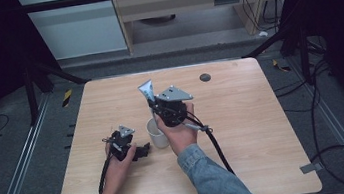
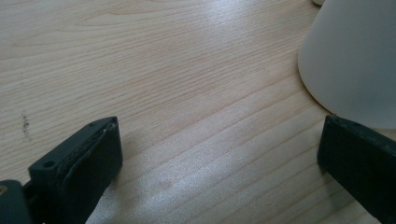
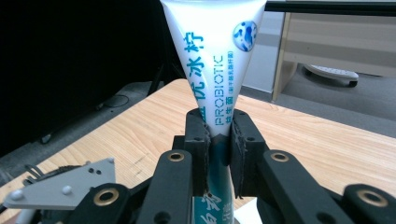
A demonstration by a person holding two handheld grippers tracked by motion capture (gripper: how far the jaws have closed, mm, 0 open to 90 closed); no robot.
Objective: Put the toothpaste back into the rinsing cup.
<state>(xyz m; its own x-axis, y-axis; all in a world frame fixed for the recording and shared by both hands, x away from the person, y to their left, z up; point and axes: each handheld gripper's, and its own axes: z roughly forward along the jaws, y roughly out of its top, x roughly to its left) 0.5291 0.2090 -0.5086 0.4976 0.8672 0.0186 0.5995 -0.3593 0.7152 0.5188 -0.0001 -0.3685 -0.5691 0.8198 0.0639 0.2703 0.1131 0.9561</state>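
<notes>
Above the white cup (image 1: 157,132), near the middle of the wooden surface (image 1: 243,118): right claw (image 1: 152,101), jaws pressed shut on a toothpaste tube (image 1: 146,90). The tube stood upright, flat crimped end uppermost; the right gripper view showed the pads (image 3: 198,149) pinching its narrow lower part (image 3: 217,70), with blue lettering readable above them.

Left claw (image 1: 143,151): resting low on the surface just left of the cup, jaws standing wide with nothing between them. In the left gripper view the cup wall (image 2: 355,60) stood close by one jaw, seemingly apart from it.

Step in hand, as judged: lowering the tube, cap end first, into the cup. To do it well, the tube wanted keeping vertical and centred over the mouth, the descent slow, and the jaws parted only once the lower end was inside the rim. The open left claw could close on the cup wall to steady it against tipping.

Hard to make out: the tube's cap end and the cup's mouth were covered by the right hand (image 1: 178,131) and claw in the high view, so how far in the tube sat, if at all, could not be told. The cup's rim was cut off in the left gripper view. A small dark disc (image 1: 205,77) at the far edge was unidentifiable.
</notes>
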